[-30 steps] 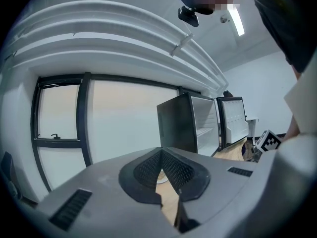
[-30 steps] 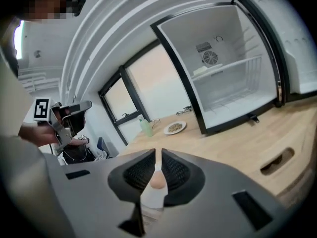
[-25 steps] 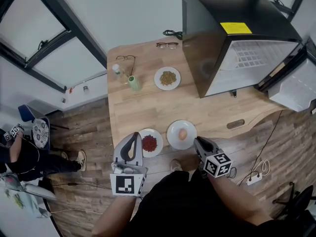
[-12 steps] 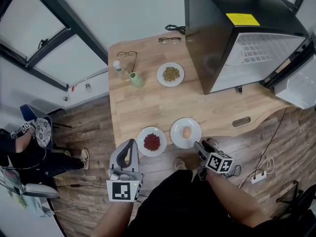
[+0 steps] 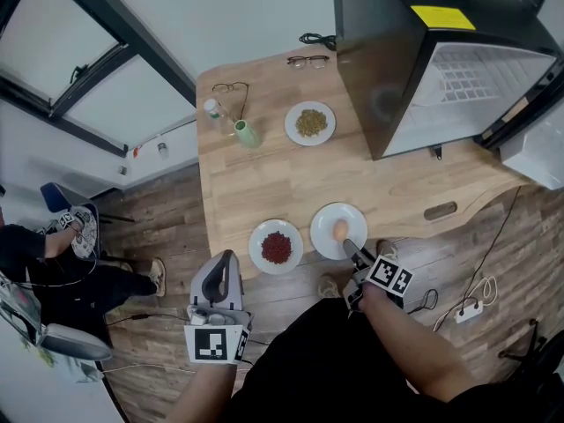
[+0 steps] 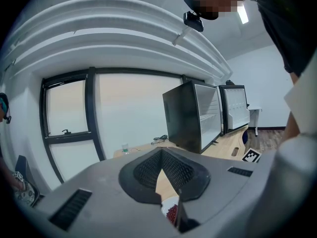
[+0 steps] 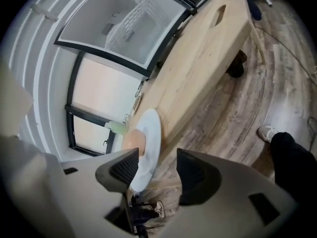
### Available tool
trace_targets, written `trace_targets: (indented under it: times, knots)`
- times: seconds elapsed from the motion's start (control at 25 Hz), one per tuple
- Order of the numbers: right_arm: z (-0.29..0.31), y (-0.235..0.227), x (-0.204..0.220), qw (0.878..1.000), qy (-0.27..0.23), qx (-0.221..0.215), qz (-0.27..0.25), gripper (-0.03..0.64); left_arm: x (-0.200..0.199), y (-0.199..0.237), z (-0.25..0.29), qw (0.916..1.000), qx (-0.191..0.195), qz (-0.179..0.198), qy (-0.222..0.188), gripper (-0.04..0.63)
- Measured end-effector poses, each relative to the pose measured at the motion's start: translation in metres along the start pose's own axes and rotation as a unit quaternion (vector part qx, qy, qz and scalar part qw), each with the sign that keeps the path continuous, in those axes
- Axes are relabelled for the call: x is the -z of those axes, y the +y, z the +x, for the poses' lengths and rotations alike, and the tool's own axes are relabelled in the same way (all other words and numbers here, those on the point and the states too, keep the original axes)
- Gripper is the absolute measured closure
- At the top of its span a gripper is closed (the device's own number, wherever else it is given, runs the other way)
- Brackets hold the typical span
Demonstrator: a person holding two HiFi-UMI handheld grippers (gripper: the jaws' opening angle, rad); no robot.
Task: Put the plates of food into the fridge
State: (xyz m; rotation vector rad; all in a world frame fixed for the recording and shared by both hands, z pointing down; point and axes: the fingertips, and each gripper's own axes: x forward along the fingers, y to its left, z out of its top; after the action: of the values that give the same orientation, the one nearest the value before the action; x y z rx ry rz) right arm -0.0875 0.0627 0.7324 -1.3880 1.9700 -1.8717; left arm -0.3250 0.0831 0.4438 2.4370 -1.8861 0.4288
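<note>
Plates of food, three in number, all on the wooden table [image 5: 256, 183], none inside the fridge [image 5: 379, 69].

1. White plate with egg [image 5: 326, 218]: at the table's near edge, one brown egg [image 5: 339, 230] at its centre. Its near rim lies in the gap of the right gripper [image 5: 352, 248].
2. White plate with red food [image 5: 256, 247]: just left of the plate with egg, close beside it but not touching, also at the near edge.
3. White plate with greenish-brown food [image 5: 292, 123]: farther back, near the fridge's dark side wall.

Fridge: black compact unit on the table's far right part. Its door [image 5: 533, 144] is swung open to the right, the white interior with a wire shelf [image 5: 467, 77] is exposed, and a yellow label [image 5: 441, 16] is on top.

Right gripper: jaws spread wide, having just been opening. In the right gripper view the plate with egg shows edge-on between the pads, nearer the left-hand one; neither pad is seen pressing on it.

Left gripper [image 5: 227, 258]: off the table's near edge, near the plate with red food but apart from it. Jaws are pressed together at the tips, with nothing between them.

Sundries, far left of the table: pale green bottle [image 5: 244, 134], small clear bottle [image 5: 211, 110], and two pairs of glasses [image 5: 231, 88], the second pair [image 5: 310, 61] beside the fridge.

Floor: white power strip [image 5: 464, 311] on wood planks.
</note>
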Motion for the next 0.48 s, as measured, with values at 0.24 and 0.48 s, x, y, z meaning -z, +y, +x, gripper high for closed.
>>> trace_targets:
  times: [0.24, 0.48]
  knots:
    - [0.004, 0.001, 0.0, 1.0, 0.0, -0.018, 0.014, 0.478, 0.003, 0.004, -0.002, 1.0, 0.001, 0.006, 0.005, 0.591]
    - [-0.01, 0.009, -0.003, 0.999, -0.005, -0.038, 0.025, 0.563, -0.002, 0.002, 0.006, 1.0, 0.002, 0.006, -0.002, 0.591]
